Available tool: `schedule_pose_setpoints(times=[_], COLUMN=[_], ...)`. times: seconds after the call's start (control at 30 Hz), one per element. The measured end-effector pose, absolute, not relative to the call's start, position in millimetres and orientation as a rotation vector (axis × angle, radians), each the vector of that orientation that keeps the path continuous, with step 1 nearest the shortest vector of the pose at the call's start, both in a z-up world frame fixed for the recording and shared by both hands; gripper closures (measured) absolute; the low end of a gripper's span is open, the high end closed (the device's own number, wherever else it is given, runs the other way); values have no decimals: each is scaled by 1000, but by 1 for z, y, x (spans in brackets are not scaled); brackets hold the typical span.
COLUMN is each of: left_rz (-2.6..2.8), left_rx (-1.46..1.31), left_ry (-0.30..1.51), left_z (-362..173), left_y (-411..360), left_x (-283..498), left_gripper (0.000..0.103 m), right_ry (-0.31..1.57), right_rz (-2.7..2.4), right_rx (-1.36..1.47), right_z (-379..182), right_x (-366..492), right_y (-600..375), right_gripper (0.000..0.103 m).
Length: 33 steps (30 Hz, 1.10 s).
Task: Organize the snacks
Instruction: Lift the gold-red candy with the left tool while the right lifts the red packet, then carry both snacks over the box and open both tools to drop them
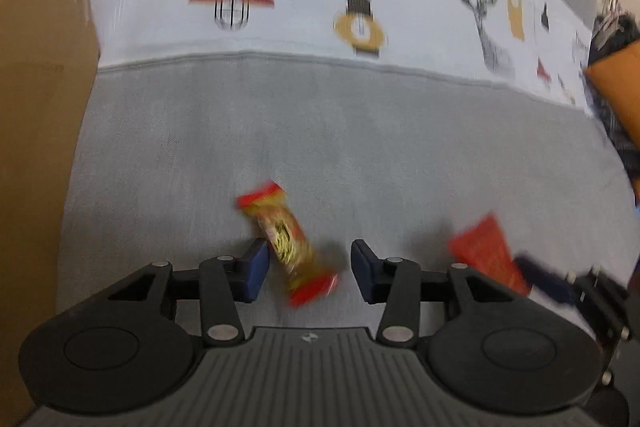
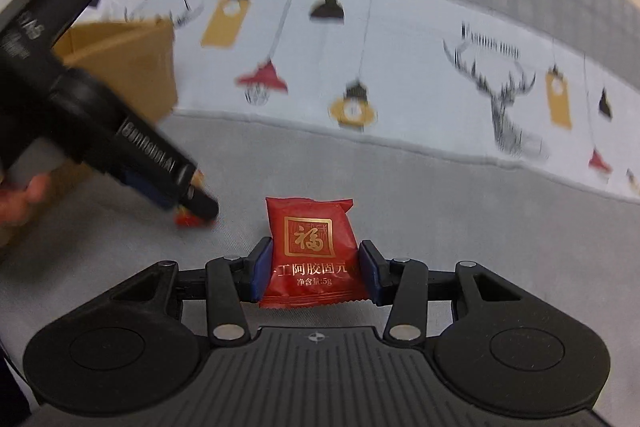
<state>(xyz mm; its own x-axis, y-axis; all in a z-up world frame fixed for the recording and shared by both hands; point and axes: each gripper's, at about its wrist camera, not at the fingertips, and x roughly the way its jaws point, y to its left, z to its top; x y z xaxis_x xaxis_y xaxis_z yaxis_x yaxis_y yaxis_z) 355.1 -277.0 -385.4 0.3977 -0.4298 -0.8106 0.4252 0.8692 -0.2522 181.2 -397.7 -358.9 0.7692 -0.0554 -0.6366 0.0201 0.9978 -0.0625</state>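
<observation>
A: Cardboard box (image 1: 40,107)?
B: Far left on grey cloth (image 1: 200,147); contents hidden.
A: Left gripper (image 1: 308,271)?
B: Released, astride yellow-red snack (image 1: 290,243) on cloth.
A: Right gripper (image 2: 316,273)?
B: Grasping red packet (image 2: 314,251).

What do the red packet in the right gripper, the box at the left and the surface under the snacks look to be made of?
Red packet: looks like matte plastic or foil film; crimped, serrated end seals, printed gold characters. Box: brown corrugated cardboard, by its plain tan, dull face. Surface: woven fabric, grey with a fine visible weave, probably a bedspread or sofa cover.
</observation>
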Motion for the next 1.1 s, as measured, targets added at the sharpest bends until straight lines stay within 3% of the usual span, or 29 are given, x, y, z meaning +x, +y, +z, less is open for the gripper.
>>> schedule_pose_setpoints(times=[0.1, 0.17, 0.23, 0.3, 0.33, 0.5, 0.77, 1.1], left_rz=[-548, -527, -548, -555, -559, -553, -571, -490], left_rx=[113, 222, 218, 196, 190, 179, 103, -32], left_ry=[979, 931, 934, 949, 955, 955, 849, 618], left_z=[-386, -387, -387, -386, -385, -373, -307, -182], left_y=[-293, -299, -294, -290, -286, -270, -215, -100], left_x=[355, 348, 346, 345, 343, 319, 273, 236], left_gripper=[58, 79, 84, 85, 85, 85, 85, 85], right_ry=[685, 702, 760, 750, 755, 761, 605, 379], right_rz=[-36, -35, -27, -34, -35, -60, -33, 76], right_rx=[-48, -47, -27, 16, 19, 122, 109, 115], right_z=[-366, -374, -387, -389, -388, -378, -312, -195], right_x=[196, 207, 221, 226, 228, 225, 190, 157], right_y=[-400, -402, -404, -407, -407, -410, -365, -267], right_gripper=[49, 38, 34, 34, 51, 60, 60, 60])
